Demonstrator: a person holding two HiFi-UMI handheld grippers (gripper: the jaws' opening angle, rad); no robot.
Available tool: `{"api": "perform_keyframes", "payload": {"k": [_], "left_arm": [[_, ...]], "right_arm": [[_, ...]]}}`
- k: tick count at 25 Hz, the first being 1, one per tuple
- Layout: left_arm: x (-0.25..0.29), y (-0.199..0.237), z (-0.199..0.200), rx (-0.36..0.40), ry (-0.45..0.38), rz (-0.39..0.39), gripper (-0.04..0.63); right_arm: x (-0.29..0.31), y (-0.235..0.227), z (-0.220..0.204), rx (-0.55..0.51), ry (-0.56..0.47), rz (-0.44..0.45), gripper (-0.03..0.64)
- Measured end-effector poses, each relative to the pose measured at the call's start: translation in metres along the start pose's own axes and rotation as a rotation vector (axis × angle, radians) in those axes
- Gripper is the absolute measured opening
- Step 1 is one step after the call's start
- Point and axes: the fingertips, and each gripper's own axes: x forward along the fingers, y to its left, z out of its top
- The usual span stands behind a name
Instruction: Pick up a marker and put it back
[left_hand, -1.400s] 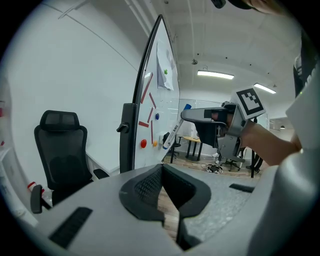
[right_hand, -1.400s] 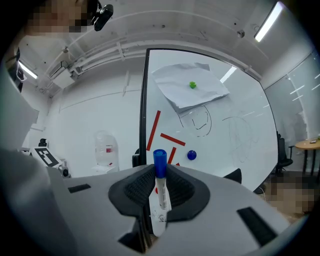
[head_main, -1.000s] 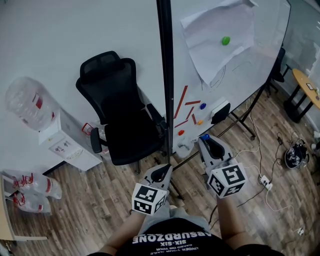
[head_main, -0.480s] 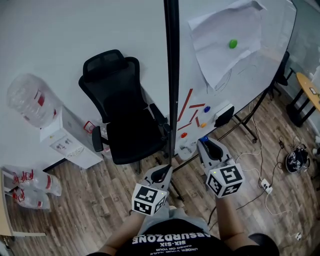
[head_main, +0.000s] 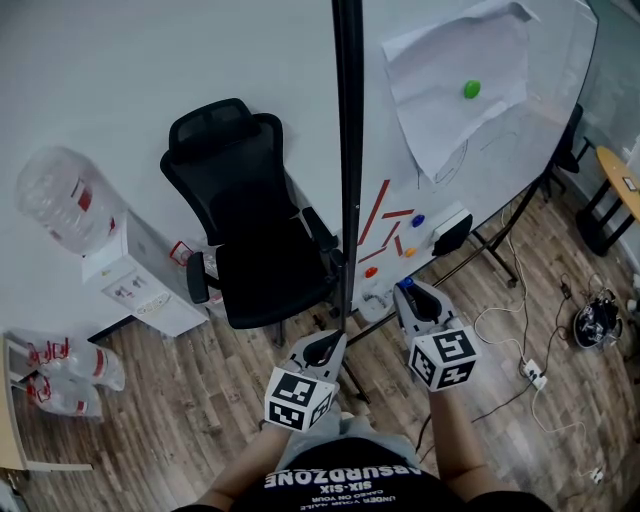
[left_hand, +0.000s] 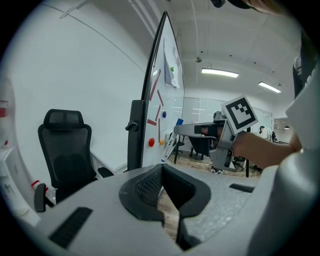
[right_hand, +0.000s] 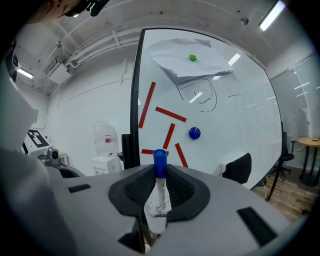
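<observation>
A white marker with a blue cap stands upright between the jaws of my right gripper, which is shut on it; the blue cap shows at that gripper's tip in the head view. The gripper points at the whiteboard, close to its lower edge, with the cap just short of it. My left gripper hangs lower left, jaws closed together on nothing. From the left gripper view the right gripper holds the marker slanting toward the board.
The whiteboard carries red strips, blue and orange magnets, an eraser and a pinned paper sheet. A black pole frames its left edge. A black office chair, a water dispenser and floor cables surround.
My right gripper has sunk a little with the marker in it, nearer the board's bottom edge. The left gripper has stayed put.
</observation>
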Motion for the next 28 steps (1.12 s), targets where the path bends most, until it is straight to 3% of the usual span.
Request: {"api": "perform_keyframes", "payload": {"k": [28], "left_arm": [[0.012, -0.003, 0.002, 0.012, 0.008, -0.025, 0.008]], "right_arm": [[0.022, -0.014, -0.070, -0.029, 0.185, -0.025, 0.064]]}}
